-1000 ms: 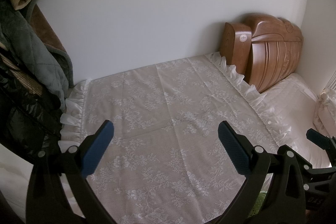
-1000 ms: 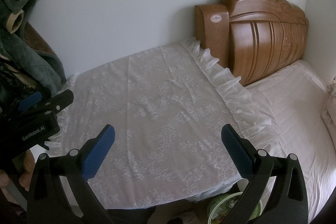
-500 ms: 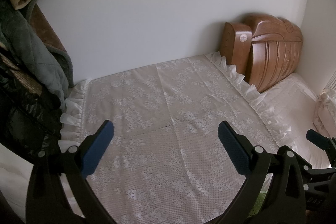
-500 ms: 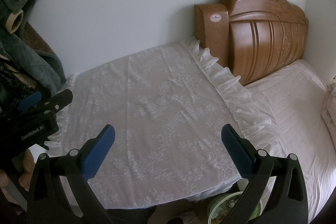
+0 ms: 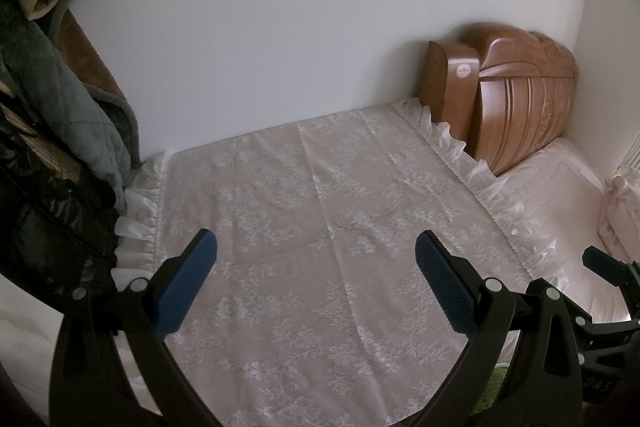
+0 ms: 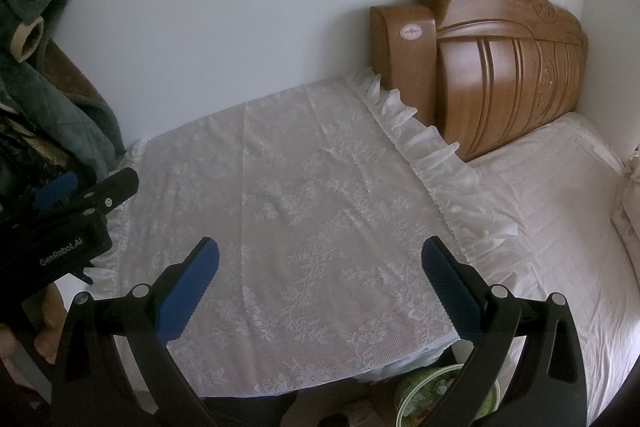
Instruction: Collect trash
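Right wrist: lace cover [image 6: 304, 211] edge beneath open right tool [image 6: 320, 267].

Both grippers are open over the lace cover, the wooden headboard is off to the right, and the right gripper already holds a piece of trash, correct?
Not quite. The right gripper holds nothing: the right wrist view shows its blue fingers spread wide with only the lace cover between them. The rest stands: the left gripper is open too, and the wooden headboard stands to the right.

Two grippers [image 6: 320, 283], one lace cloth [image 6: 304, 187] (one headboard [image 6: 500, 75])
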`<state>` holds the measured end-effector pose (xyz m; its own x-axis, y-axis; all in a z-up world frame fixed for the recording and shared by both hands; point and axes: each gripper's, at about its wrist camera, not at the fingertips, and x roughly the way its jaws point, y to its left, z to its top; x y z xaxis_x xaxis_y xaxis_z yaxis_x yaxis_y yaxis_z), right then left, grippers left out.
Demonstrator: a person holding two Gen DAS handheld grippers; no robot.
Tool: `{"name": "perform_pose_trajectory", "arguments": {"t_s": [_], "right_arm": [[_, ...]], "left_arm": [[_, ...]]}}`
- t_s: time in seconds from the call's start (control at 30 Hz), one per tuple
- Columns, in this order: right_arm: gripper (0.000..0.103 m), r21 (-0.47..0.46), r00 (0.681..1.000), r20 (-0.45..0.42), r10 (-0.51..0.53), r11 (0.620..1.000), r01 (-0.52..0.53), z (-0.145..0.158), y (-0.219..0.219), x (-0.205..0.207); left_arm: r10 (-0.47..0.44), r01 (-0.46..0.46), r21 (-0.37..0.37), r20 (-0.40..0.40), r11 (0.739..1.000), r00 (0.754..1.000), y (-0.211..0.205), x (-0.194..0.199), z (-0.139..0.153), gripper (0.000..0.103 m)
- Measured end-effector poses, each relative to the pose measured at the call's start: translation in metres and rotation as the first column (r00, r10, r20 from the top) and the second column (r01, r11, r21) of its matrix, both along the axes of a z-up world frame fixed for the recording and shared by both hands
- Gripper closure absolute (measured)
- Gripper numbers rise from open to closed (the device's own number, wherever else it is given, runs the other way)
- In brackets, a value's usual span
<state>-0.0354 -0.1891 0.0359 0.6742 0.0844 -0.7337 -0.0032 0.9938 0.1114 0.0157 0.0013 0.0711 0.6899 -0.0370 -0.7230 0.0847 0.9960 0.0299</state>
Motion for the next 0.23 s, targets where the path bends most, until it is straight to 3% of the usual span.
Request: {"name": "perform_pose_trajectory", "arguments": {"t_s": [0.23], "right_arm": [[0.003, 0.002, 1.000, 0.003, -0.002, 1.000, 0.002, 0.0002, 0.0001, -0.0001]], "left_arm": [[0.000, 0.000, -0.002, -0.002, 1.000, 1.000, 0.0006, 0.0029, 0.0010, 0.008]]}}
